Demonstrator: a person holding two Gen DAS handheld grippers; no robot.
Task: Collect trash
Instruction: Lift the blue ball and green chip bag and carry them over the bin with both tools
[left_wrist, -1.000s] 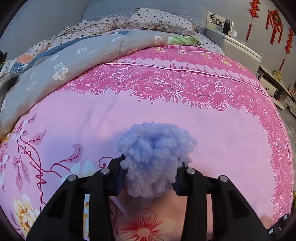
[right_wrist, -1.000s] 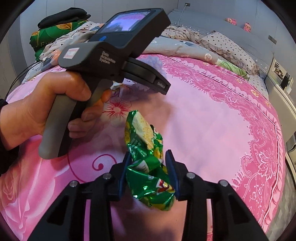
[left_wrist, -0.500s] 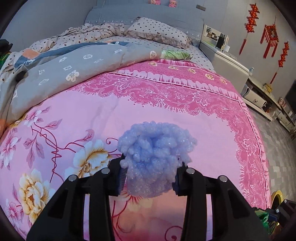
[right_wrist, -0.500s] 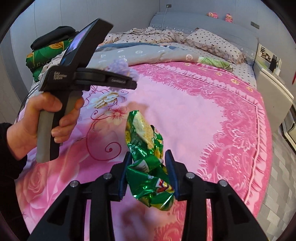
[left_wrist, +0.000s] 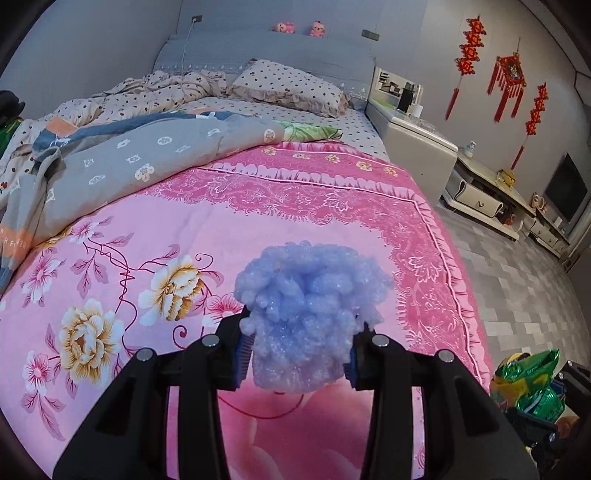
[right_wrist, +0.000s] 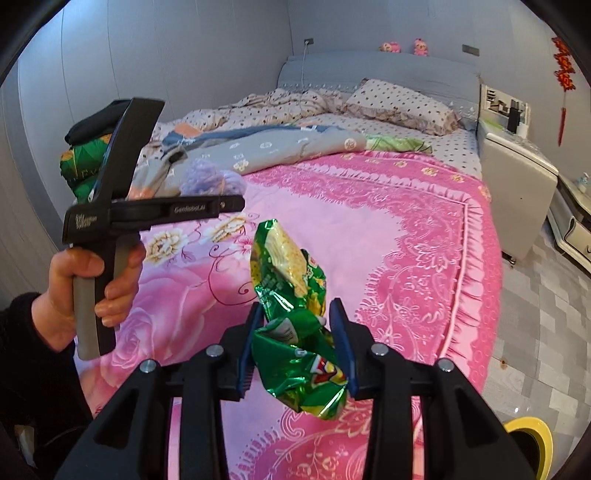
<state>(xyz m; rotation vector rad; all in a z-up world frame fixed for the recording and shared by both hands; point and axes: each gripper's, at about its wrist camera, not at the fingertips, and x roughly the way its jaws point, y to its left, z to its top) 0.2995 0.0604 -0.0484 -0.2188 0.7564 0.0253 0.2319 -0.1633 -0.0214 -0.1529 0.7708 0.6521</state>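
Left tongs: left tongs (left_wrist: 297, 350) closed on a lump of pale blue foam (left_wrist: 306, 314), their blue pads pressed into its lower sides, partly apart to fit it.
Foam: wedged between the pads, its bulging top reaching past the fingertips, held above the pink flowered bedspread (left_wrist: 147, 240) without touching it.
Right tongs: right tongs (right_wrist: 295, 354) clamped on a crumpled green snack bag (right_wrist: 295, 317), narrowly apart, pads pinching the bag's middle.
Snack bag: upright between the pads, one end poking up beyond the fingertips and the other hanging below them, clear of the bedspread; in the left wrist view it shows at the lower right edge.
Hand: a hand (right_wrist: 88, 291) in a dark sleeve grips the handle of the left tongs, seen from the right wrist view.
Writing: "GenRoboAI" in pale letters along the side of the left tongs; a small label on the rear block is too small to read; red and yellow lettering on the bag is creased and unreadable.
Floor: a yellow bin rim (right_wrist: 532, 432) at the lower right, beside the bed.
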